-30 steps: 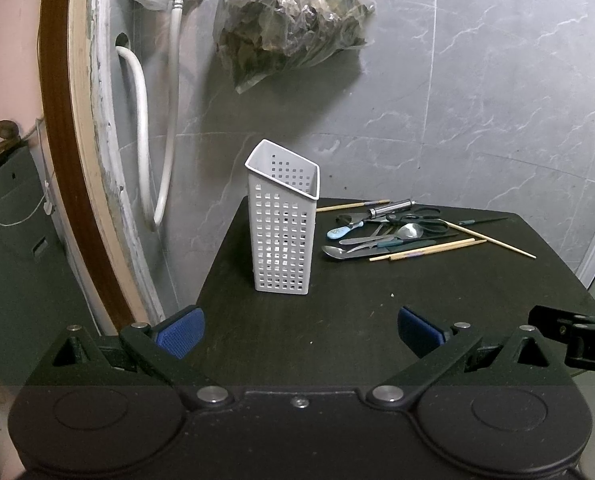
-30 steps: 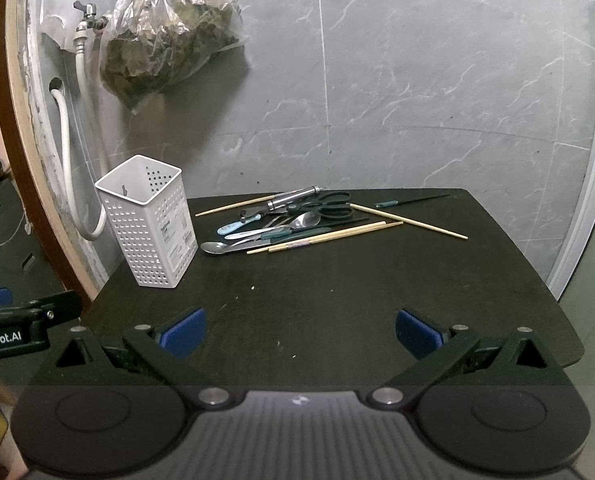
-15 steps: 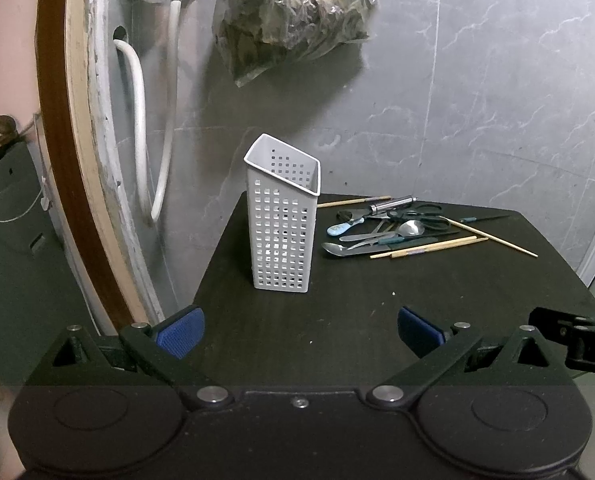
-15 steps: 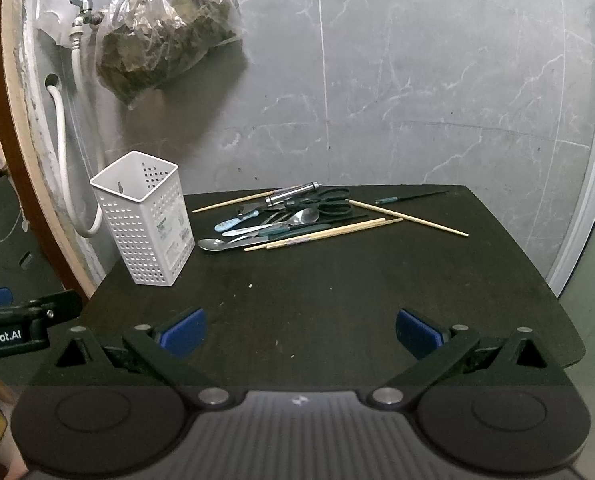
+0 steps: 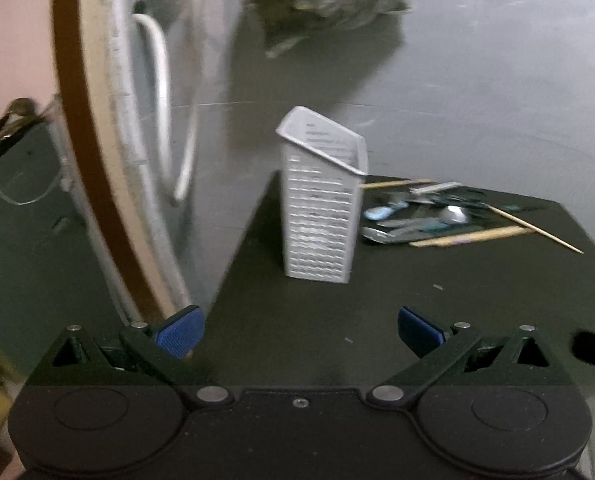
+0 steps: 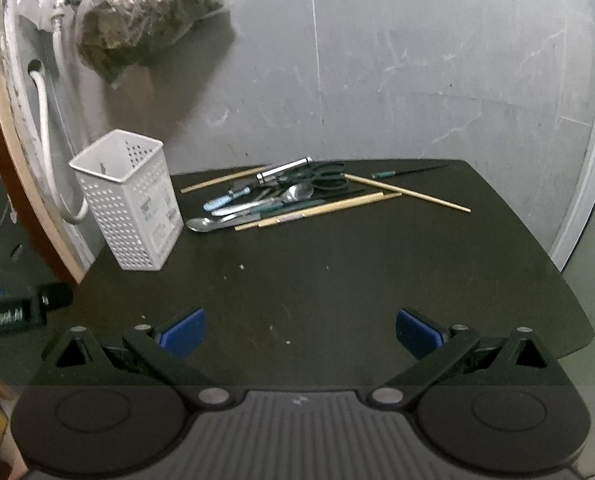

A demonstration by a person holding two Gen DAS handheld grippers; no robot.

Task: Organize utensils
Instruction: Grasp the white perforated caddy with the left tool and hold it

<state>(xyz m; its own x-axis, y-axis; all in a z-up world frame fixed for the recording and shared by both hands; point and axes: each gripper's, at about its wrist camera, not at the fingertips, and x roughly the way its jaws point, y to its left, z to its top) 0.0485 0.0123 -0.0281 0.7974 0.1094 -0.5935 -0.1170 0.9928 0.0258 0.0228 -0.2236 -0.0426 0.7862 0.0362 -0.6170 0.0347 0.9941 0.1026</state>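
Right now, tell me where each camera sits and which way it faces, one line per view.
Left wrist: on the left gripper, over the table's near-left corner, facing the white basket; its own open blue-padded fingers show.
Right wrist: on the right gripper, at the near edge, facing the utensil pile; its open fingers and the left gripper's body at left show.
Shared: basket, pile, table, hanging bag.

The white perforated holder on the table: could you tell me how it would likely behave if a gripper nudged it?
The white holder looks thin, perforated plastic and empty, so probably light. It stands tall on a narrow base, so likely tips or slides.
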